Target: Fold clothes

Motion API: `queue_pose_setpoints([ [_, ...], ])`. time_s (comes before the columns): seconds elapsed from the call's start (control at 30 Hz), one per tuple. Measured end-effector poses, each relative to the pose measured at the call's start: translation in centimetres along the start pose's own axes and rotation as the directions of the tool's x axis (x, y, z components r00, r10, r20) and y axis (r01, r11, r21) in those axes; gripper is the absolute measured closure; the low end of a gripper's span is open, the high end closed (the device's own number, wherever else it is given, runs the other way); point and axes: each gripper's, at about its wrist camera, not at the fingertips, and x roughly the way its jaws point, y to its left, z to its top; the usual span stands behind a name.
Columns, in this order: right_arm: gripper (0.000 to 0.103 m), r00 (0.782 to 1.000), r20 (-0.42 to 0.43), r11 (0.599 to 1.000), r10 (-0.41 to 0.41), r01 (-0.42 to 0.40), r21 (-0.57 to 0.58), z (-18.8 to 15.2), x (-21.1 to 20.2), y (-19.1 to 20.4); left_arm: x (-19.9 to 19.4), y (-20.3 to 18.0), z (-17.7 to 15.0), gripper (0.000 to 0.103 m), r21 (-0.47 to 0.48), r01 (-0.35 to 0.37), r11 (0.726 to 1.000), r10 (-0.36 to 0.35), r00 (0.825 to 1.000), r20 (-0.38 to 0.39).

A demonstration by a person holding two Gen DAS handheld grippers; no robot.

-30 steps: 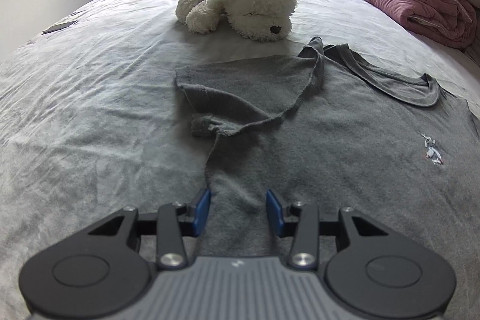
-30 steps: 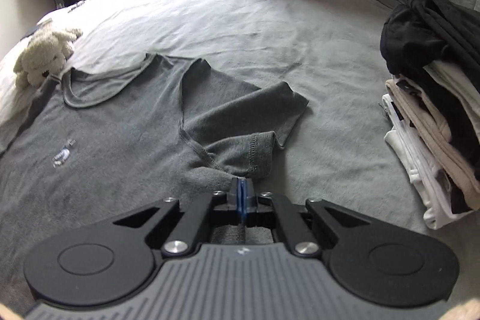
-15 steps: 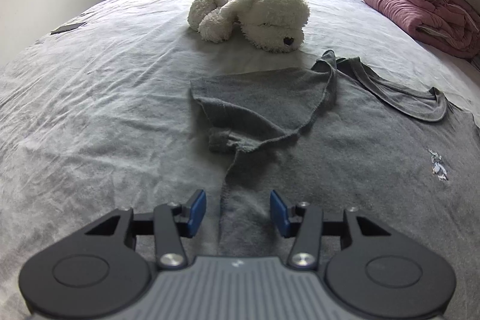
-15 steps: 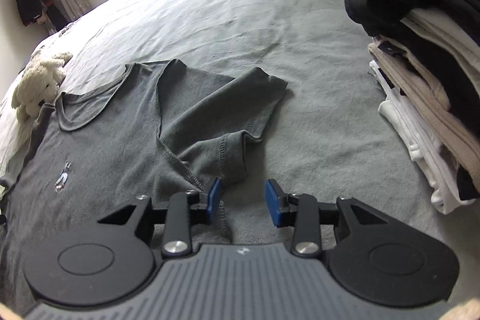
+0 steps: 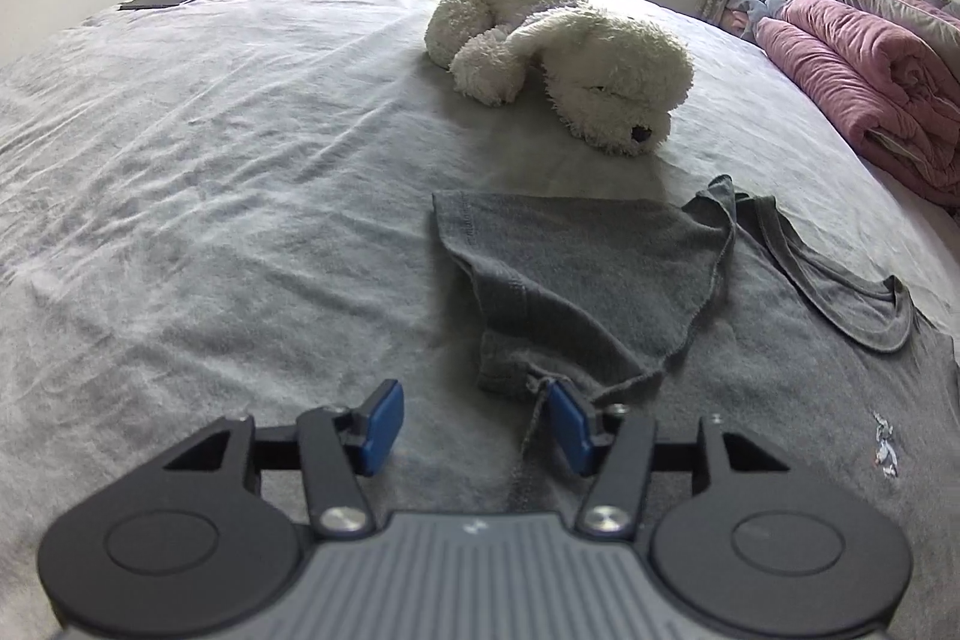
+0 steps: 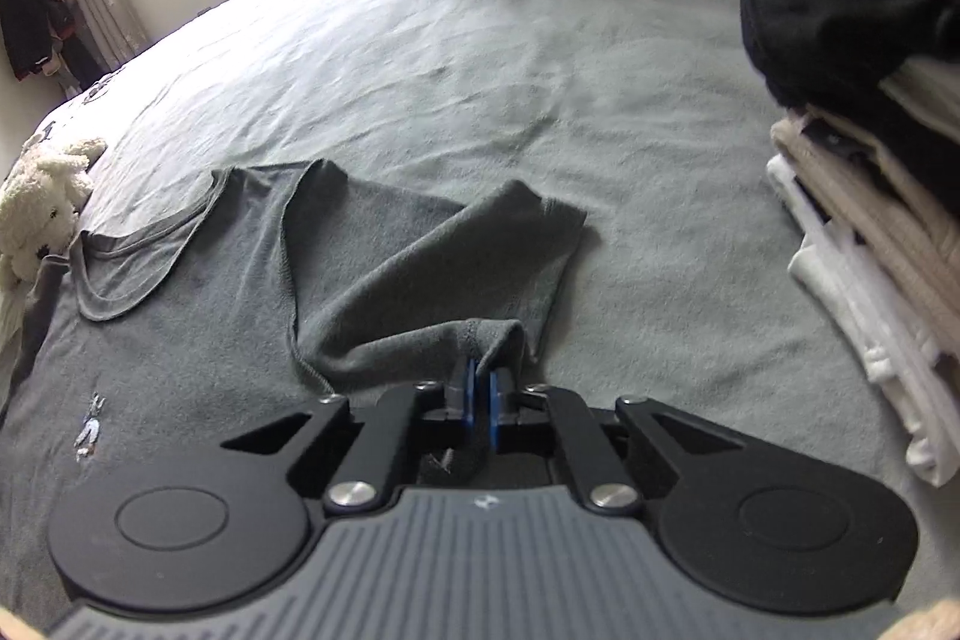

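Grey bed [image 5: 240,172] under you, T-shirt [image 6: 198,340] spread flat, sleeves folded inward.
Your right gripper [image 6: 480,394] clamps its sleeve hem dead ahead; your left gripper [image 5: 474,427], jaws just widening, straddles the shirt's side edge without gripping.

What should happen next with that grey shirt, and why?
Probably the left gripper should close on the grey shirt near its bunched sleeve. Its jaws have just been opening and grip nothing, while the right gripper is already shut on the other sleeve.

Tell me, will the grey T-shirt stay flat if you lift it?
Probably not: the grey T-shirt already bunches where the right hand-held gripper pinches its sleeve. It looks thin and would likely droop and drag across the bed sheet.
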Motion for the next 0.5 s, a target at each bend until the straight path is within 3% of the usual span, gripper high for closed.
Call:
queue_pose_setpoints([
  [0.1, 0.101, 0.991, 0.098, 0.995, -0.086, 0.091, -0.047, 0.6, -1.3, 0.9, 0.5, 0.8, 0.4, 0.048, -0.049, 0.02, 0.999, -0.02, 1.0, -0.005],
  [0.17, 0.101, 0.993, 0.069, 0.993, -0.1, 0.104, -0.054, 0.5, -0.6, 0.9, 0.9, 1.4, 0.7, 0.047, -0.081, 0.033, 0.996, -0.033, 0.999, -0.008],
  [0.33, 0.1, 0.989, -0.019, 0.985, -0.147, 0.144, -0.092, -0.2, 1.5, 1.0, 0.8, 0.7, 0.3, 0.047, -0.051, 0.033, 0.998, -0.034, 0.999, -0.01],
  [0.5, 0.1, 0.978, 0.04, 0.975, -0.205, 0.207, -0.077, 0.4, 0.0, 0.7, 1.0, 0.7, 0.1, 0.047, -0.044, 0.015, 0.999, -0.016, 1.0, -0.018],
])
